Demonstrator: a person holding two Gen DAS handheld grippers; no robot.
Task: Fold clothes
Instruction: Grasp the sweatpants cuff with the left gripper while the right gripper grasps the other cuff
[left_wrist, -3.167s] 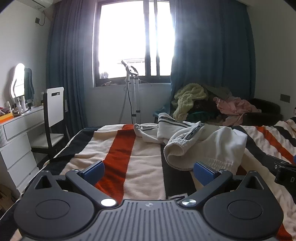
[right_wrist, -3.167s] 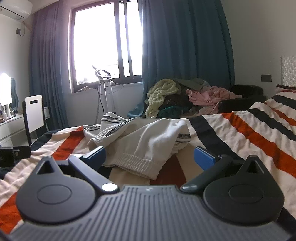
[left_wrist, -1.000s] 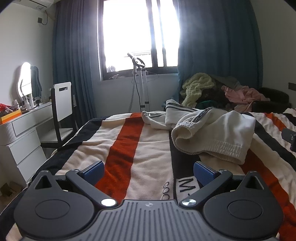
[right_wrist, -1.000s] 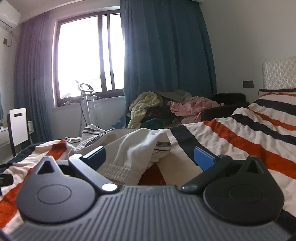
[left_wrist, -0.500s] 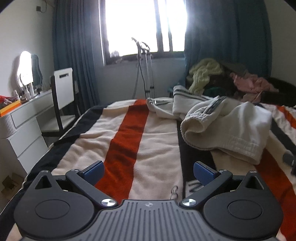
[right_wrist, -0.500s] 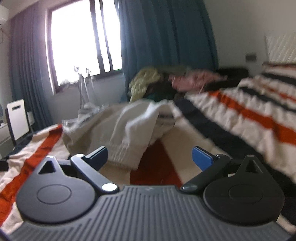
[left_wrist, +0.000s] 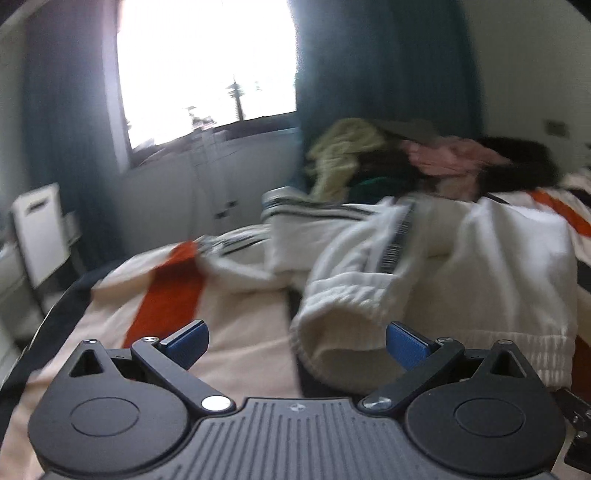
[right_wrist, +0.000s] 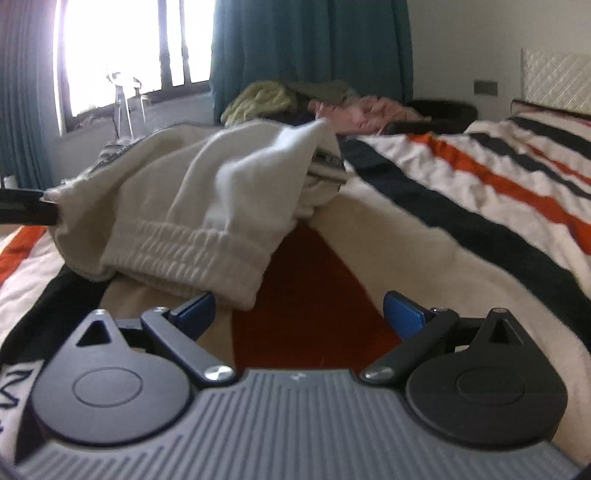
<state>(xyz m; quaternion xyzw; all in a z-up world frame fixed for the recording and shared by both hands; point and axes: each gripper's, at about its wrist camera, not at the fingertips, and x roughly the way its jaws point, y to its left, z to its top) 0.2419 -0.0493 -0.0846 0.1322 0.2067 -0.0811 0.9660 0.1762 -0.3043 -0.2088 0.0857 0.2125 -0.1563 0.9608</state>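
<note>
A crumpled white pair of sweatpants (left_wrist: 424, 273) with an elastic waistband and a dark side stripe lies on the striped blanket (left_wrist: 236, 325) of a bed. My left gripper (left_wrist: 295, 341) is open and empty, its blue pads close to the waistband's left end. In the right wrist view the same sweatpants (right_wrist: 207, 206) lie just ahead and left of my right gripper (right_wrist: 299, 312), which is open and empty. The left gripper's dark tip (right_wrist: 26, 211) shows at the garment's left edge.
A heap of yellow, pink and dark clothes (left_wrist: 399, 162) sits beyond the bed under the blue curtain (left_wrist: 369, 74). A white chair (left_wrist: 38, 229) stands at the far left by the window (left_wrist: 207, 66). The blanket (right_wrist: 480, 206) stretches right toward a quilted headboard (right_wrist: 554, 81).
Both grippers have moved forward and closer to the sweatpants, which now fill more of each view. The left view has swung right and is blurred. Both stay open.
</note>
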